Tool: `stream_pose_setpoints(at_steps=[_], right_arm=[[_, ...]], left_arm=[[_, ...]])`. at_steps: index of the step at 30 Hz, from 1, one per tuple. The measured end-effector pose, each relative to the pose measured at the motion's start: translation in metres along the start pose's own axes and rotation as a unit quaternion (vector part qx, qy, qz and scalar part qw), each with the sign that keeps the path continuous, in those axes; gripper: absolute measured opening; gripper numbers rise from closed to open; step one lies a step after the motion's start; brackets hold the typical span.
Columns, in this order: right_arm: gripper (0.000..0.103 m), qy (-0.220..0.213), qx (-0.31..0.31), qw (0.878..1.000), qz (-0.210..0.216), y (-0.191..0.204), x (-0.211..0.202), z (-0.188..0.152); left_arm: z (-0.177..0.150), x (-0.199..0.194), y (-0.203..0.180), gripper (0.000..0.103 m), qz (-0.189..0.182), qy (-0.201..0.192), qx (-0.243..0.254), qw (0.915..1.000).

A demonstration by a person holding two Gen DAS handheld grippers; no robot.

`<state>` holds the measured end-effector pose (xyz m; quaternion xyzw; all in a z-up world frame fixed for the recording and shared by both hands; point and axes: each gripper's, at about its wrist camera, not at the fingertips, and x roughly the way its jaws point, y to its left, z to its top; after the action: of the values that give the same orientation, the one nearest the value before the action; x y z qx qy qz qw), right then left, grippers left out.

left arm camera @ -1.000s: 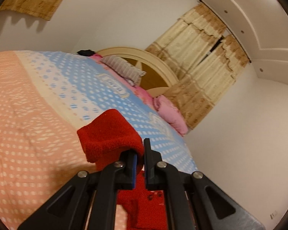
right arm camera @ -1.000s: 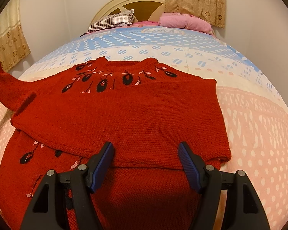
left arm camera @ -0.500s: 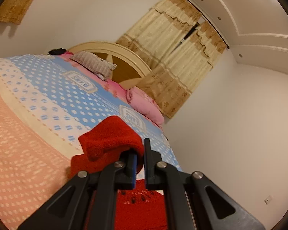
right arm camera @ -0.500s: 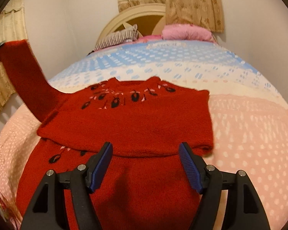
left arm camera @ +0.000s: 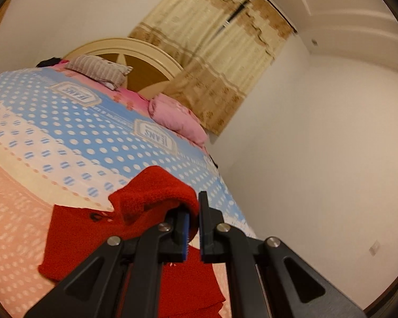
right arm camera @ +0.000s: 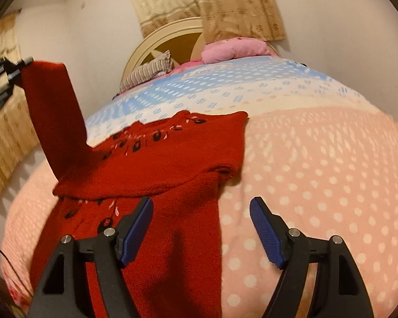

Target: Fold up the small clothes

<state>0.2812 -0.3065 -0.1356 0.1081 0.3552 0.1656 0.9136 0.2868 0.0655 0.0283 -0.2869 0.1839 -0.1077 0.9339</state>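
A red knitted sweater [right arm camera: 156, 164] with black and pink embroidery lies on the bed, one sleeve folded across its chest. My left gripper [left arm camera: 194, 225] is shut on the cuff of the other sleeve [left arm camera: 151, 193] and holds it up in the air. In the right wrist view that sleeve [right arm camera: 53, 111] rises steeply to the left gripper [right arm camera: 2, 79] at the far left. My right gripper [right arm camera: 201, 228] is open and empty, hovering above the sweater's lower right edge.
The bed has a pink and blue dotted cover [right arm camera: 318, 172]. A striped pillow [right arm camera: 148, 71] and a pink pillow [right arm camera: 233, 49] lie by the cream headboard [right arm camera: 172, 31]. Curtains [right arm camera: 204, 2] hang behind. A white wall [left arm camera: 318, 145] runs along the bed's right side.
My left gripper has lifted the sleeve higher and swung it toward the sweater's body. My right gripper has shifted right, toward the sweater's right edge, still open.
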Motion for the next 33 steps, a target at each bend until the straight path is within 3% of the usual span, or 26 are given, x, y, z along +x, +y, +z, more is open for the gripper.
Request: stream_pose_setpoints(at_steps=[5, 8, 9, 10, 14, 19, 24, 28, 30, 33], right_arm=[[0.077, 0.006, 0.028, 1.0, 0.014, -0.011, 0.002, -0.005], [0.077, 0.007, 0.031, 0.999, 0.023, -0.013, 0.003, -0.006], [0.077, 0.015, 0.032, 0.999, 0.027, -0.013, 0.006, -0.006], [0.077, 0.02, 0.033, 0.999, 0.028, -0.014, 0.007, -0.007], [0.077, 0.016, 0.04, 0.998, 0.034, -0.018, 0.005, -0.01], [0.077, 0.019, 0.055, 0.997, 0.042, -0.024, 0.006, -0.011], [0.077, 0.02, 0.057, 0.997, 0.042, -0.026, 0.007, -0.011], [0.077, 0.022, 0.051, 0.998, 0.035, -0.025, 0.007, -0.011], [0.077, 0.015, 0.039, 0.999, 0.023, -0.02, 0.003, -0.01], [0.077, 0.014, 0.012, 1.0, -0.009, -0.004, -0.004, -0.003]], left_arm=[[-0.054, 0.045, -0.032, 0.006, 0.029, 0.042, 0.069, 0.9964], [-0.097, 0.073, -0.048, 0.042, 0.048, 0.111, 0.112, 0.9864], [-0.111, 0.078, -0.052, 0.06, 0.054, 0.13, 0.125, 0.9821], [-0.124, 0.08, -0.057, 0.066, 0.056, 0.145, 0.141, 0.9777], [-0.146, 0.059, -0.077, 0.069, 0.053, 0.146, 0.232, 0.9602], [-0.144, 0.014, -0.059, 0.098, 0.098, 0.126, 0.293, 0.9428], [-0.139, -0.005, 0.021, 0.099, 0.211, 0.135, 0.288, 0.9243], [-0.131, -0.008, 0.084, 0.099, 0.276, 0.144, 0.239, 0.9198], [-0.127, -0.008, 0.105, 0.099, 0.289, 0.146, 0.208, 0.9229], [-0.123, -0.006, 0.121, 0.099, 0.272, 0.156, 0.162, 0.9356]])
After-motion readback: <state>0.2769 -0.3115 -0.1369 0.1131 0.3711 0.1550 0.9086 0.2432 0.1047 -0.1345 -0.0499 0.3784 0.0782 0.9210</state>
